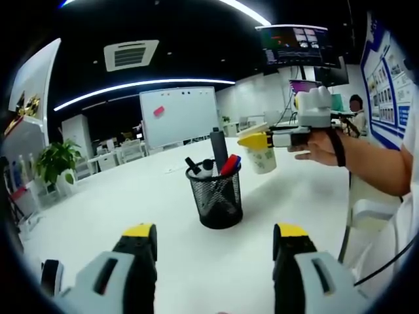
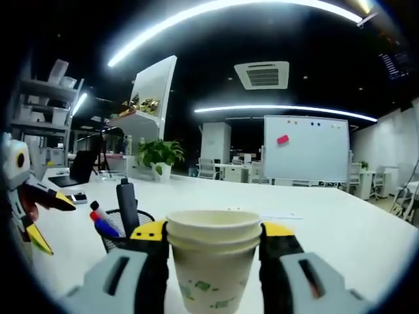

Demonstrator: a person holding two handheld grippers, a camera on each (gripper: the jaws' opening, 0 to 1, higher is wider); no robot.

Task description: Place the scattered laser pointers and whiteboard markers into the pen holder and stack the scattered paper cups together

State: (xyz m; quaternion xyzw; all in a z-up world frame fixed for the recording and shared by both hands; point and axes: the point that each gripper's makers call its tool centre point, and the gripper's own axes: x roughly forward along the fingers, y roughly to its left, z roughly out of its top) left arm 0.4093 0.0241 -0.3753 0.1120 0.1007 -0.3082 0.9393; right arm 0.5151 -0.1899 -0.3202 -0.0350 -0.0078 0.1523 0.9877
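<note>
We see the stacked paper cups (image 2: 213,258), pale with small green prints, clamped between the yellow-tipped jaws of the right hand-held gripper (image 2: 213,243), held above the white worktop (image 2: 340,235). In the left gripper view, the same cups (image 1: 262,157) hang near the black mesh pen holder (image 1: 216,196), which contains markers (image 1: 229,163) and stands mid-worktop. The left hand-held gripper (image 1: 215,241) gapes wide, holding nothing. Behind stand a whiteboard (image 1: 178,114) and potted plant (image 1: 57,160); no writing is legible.

Open-plan office: whiteboard (image 2: 306,149), white table (image 1: 131,196), ceiling air vent (image 2: 262,74), strip lights (image 1: 144,85), potted plant (image 2: 159,154).
</note>
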